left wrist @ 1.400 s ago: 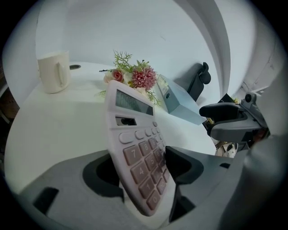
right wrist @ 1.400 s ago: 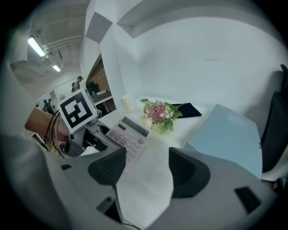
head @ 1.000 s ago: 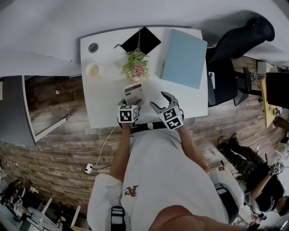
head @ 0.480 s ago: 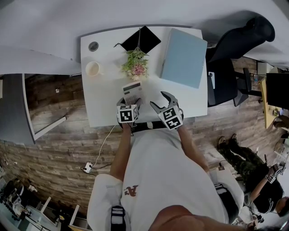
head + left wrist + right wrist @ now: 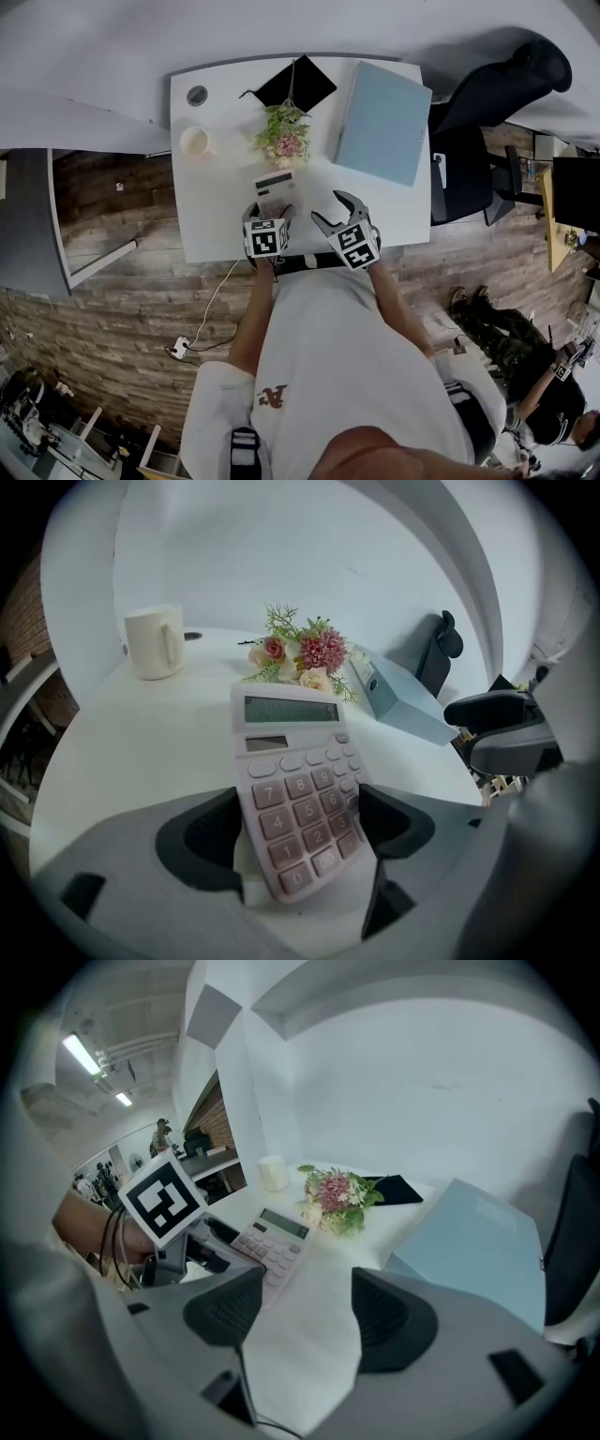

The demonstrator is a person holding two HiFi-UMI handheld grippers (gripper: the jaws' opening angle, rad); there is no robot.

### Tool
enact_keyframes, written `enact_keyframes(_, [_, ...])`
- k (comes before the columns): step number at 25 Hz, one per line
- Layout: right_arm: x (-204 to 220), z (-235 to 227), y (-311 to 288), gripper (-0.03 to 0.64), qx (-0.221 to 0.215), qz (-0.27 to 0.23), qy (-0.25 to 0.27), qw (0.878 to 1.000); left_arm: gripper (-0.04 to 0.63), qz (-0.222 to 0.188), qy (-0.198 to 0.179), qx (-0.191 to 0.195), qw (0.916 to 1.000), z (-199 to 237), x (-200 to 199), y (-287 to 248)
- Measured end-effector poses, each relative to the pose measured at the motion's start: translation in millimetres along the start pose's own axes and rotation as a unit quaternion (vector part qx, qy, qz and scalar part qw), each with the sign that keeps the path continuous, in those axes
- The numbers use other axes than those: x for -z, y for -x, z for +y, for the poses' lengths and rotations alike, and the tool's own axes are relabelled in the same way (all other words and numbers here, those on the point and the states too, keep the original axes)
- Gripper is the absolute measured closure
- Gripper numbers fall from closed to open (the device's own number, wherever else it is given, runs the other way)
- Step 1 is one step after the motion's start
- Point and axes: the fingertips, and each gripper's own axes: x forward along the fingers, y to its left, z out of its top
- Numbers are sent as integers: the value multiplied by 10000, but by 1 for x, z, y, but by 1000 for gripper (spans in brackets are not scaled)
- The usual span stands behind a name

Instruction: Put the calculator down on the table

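A pale pink calculator (image 5: 276,191) lies on the white table (image 5: 216,211), keys up, its near end between the jaws of my left gripper (image 5: 269,212). In the left gripper view the calculator (image 5: 295,789) sits slightly skewed. The jaws of the left gripper (image 5: 300,832) are opening: a strip of table shows between the left pad and the calculator, and the right pad is close to its edge. My right gripper (image 5: 328,208) hangs open and empty over bare table just right of it. The right gripper view shows the calculator (image 5: 272,1237) to its left.
A white mug (image 5: 194,142) stands at the back left. A bunch of artificial flowers (image 5: 284,136) lies just beyond the calculator. A pale blue binder (image 5: 382,120) takes the back right, with a black pad (image 5: 296,84) behind the flowers. A black office chair (image 5: 487,103) stands right of the table.
The left gripper's jaws have spread a little wider around the calculator. The calculator and the right gripper have stayed where they were.
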Motion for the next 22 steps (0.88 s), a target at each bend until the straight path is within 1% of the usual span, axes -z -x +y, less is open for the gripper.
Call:
enact_keyframes(7, [-2, 1, 0, 314, 1, 8, 11, 10000, 184, 5, -28, -75, 10000, 3, 0, 1])
enact_keyframes(9, [-2, 1, 0, 314, 4, 3, 13, 10000, 183, 6, -91, -167, 9998, 5, 1, 0])
enact_keyframes(11, [-2, 2, 0, 314, 13, -2, 20, 10000, 160, -8, -195, -263, 9995, 7, 3, -2])
enact_keyframes(18, [-5, 1, 1, 316, 38, -38, 32, 10000, 166, -121, -296, -240, 9992, 6, 0, -1])
enact_keyframes(22, [-10, 1, 3, 321, 78, -122, 46, 9999, 193, -346, -414, -227, 9983, 4, -16, 12])
